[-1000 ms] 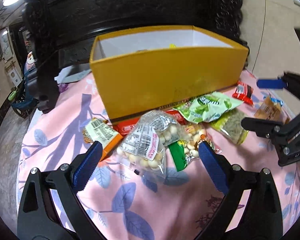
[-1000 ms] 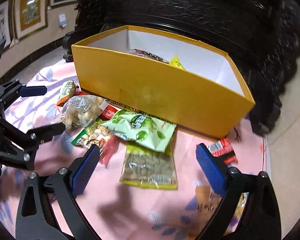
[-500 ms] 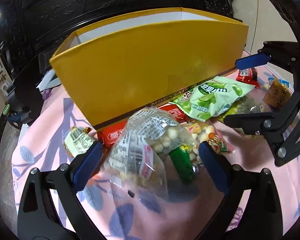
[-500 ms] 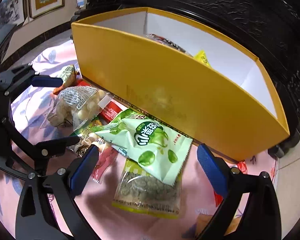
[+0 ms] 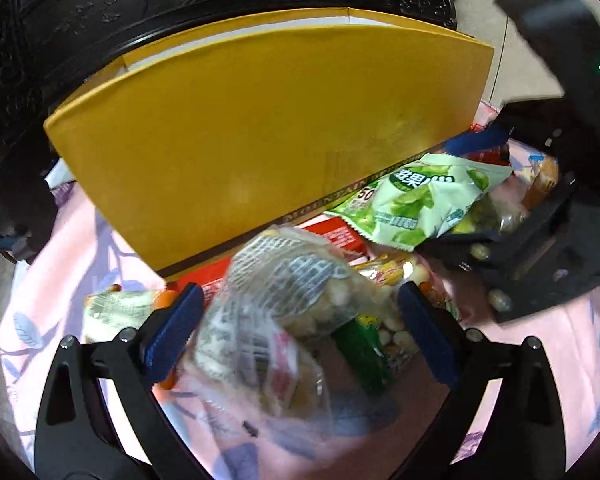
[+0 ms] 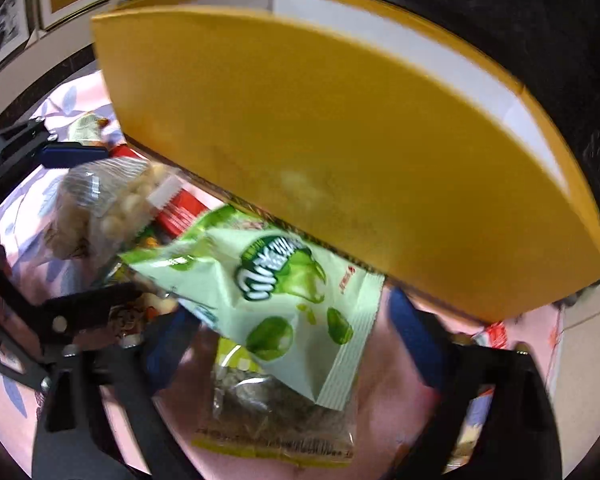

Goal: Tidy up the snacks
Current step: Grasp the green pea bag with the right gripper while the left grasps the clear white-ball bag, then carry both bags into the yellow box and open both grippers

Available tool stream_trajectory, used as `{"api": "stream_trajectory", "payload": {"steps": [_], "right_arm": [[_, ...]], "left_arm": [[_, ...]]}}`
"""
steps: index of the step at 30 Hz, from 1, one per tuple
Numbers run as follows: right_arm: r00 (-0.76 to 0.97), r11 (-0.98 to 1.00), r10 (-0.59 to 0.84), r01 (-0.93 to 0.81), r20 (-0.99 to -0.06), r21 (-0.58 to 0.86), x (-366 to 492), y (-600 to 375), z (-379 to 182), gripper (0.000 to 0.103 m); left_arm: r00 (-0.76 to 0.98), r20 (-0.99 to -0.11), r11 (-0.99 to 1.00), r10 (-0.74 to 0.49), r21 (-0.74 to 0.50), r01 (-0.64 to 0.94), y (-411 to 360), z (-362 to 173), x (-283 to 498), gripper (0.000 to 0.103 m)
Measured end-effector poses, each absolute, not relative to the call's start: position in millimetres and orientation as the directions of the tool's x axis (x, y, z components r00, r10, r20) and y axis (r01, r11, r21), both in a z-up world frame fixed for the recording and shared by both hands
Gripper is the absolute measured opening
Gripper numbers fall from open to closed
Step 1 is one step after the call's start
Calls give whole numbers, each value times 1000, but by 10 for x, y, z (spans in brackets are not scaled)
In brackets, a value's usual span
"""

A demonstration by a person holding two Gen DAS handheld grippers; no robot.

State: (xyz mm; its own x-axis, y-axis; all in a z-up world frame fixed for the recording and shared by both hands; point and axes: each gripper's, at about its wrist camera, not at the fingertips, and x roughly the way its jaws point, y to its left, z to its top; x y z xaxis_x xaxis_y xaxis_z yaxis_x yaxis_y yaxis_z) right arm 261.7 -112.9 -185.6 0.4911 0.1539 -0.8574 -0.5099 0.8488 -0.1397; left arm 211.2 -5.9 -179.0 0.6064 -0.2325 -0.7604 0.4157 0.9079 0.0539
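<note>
Your right claw (image 6: 288, 344) is closing around the pale green bag (image 6: 276, 292) but not pinching it yet. Your left claw (image 5: 296, 332) is wide open around the clear bag of round snacks (image 5: 284, 304). Both bags lie on the pink cloth (image 5: 80, 240) at the foot of the yellow box (image 5: 260, 120). Bags overlap; you might lift two.

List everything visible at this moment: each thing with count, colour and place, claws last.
box: 1, yellow, behind the snacks
tablecloth: 1, pink with leaves, under everything
clear puff bag: 1, transparent, between left claw fingers
pea bag: 1, light green, between right claw fingers
seed bag: 1, yellow-green, under pea bag
red packet: 1, against box base
left claw: 1, black with blue pads, open
right claw: 1, black with blue pads, closing around pea bag
</note>
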Motion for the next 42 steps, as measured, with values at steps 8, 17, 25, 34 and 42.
{"api": "stream_trajectory", "payload": {"steps": [8,17,25,34,42], "right_arm": [[501,834,135,-523,-855,-175,2576,-1086,-1847,64],[612,705,65,-587,-788,-398,2266,-986,-1716,68],[530,669,108,-665,-841,-333,2510,-871,-1719,60],[513,761,208,-620,-833,-191,2489,-1147,-1633,27],[533,819,296,-569,-793,-77,2321,-1426,-1524,26]], "left_arm": [[615,-746,899,-255,50,434,-98,-1759,2107,75],[610,-741,895,-280,28,445,-101,-1775,2111,74],[622,-737,913,-265,16,408,23,-1772,2138,44],[647,-727,937,-231,13,349,103,-1726,2077,33],[690,-701,971,-184,-21,237,144,-1623,1882,33]]}}
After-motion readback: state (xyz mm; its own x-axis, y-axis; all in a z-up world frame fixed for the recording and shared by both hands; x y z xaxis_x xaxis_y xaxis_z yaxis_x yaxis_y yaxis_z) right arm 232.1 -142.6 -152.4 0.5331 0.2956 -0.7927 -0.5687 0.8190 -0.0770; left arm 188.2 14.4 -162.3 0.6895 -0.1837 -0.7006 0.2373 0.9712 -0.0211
